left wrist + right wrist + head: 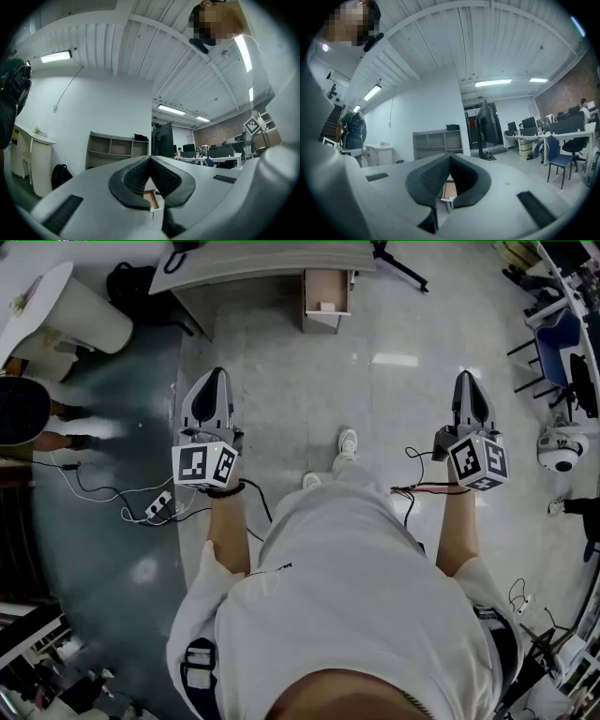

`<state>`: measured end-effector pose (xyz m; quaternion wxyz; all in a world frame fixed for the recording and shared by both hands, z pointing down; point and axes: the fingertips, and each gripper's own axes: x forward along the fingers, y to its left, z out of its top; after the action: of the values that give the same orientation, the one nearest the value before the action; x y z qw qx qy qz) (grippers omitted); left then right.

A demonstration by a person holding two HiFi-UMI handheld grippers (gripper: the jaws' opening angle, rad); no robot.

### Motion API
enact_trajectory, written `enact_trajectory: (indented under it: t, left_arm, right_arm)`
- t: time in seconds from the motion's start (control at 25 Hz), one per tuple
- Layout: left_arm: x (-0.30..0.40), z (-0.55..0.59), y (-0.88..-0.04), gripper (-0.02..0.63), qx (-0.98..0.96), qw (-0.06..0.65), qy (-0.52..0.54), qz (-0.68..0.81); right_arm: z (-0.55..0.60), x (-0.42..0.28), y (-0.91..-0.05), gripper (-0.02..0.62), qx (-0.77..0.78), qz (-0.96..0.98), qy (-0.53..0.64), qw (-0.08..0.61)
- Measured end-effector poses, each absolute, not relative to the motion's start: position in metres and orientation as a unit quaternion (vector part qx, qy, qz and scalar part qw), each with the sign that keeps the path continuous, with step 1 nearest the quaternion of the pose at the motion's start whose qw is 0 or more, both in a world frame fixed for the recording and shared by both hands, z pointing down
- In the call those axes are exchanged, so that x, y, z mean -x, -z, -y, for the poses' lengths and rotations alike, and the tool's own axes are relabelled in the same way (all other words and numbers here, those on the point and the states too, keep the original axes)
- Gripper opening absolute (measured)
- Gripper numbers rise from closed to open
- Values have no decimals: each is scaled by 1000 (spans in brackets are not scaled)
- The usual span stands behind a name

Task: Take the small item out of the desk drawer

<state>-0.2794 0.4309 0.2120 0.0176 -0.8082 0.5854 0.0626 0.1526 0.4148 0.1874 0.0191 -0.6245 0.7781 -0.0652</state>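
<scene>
The open wooden drawer (326,282) juts out from under the grey desk (253,266) at the far end of the floor. A small pale item (326,307) lies at its front end. My left gripper (215,381) and right gripper (466,382) are held out level at waist height, well short of the desk, one on each side of the drawer's line. Both are shut with nothing between their pads. The drawer shows below the closed tips in the left gripper view (151,199) and in the right gripper view (449,190).
A white round table (56,306) and a black backpack (131,282) stand at the far left. A person (23,413) stands at the left edge. A power strip with cables (157,505) lies on the floor. A blue chair (562,343) is at the right.
</scene>
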Motion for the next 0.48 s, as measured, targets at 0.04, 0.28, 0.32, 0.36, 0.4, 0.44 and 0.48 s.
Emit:
enact_trajectory:
  t: [0.04, 0.28, 0.32, 0.36, 0.4, 0.44, 0.48]
  left_arm:
    - [277, -427, -211, -2, 808, 20, -62, -585]
    - [258, -393, -215, -2, 811, 15, -56, -582]
    - [253, -386, -215, -2, 813, 16, -53, -580]
    - [246, -378, -215, -2, 816, 17, -49, -576]
    - [238, -369, -214, -2, 818, 20, -45, -573]
    - [231, -361, -214, -2, 821, 22, -40, -569]
    - [225, -351, -214, -2, 823, 22, -37, -567]
  right_arm:
    - [-410, -155, -188, -2, 624, -778, 67, 21]
    - [-377, -167, -199, -2, 621, -779, 79, 27]
    - [-369, -170, -202, -2, 620, -780, 83, 27]
    - [-359, -174, -204, -2, 618, -781, 86, 27]
    - [-349, -178, -206, -2, 618, -781, 88, 27]
    - [-339, -182, -207, -2, 619, -780, 87, 27]
    - [-328, -186, -207, -2, 619, -780, 87, 27]
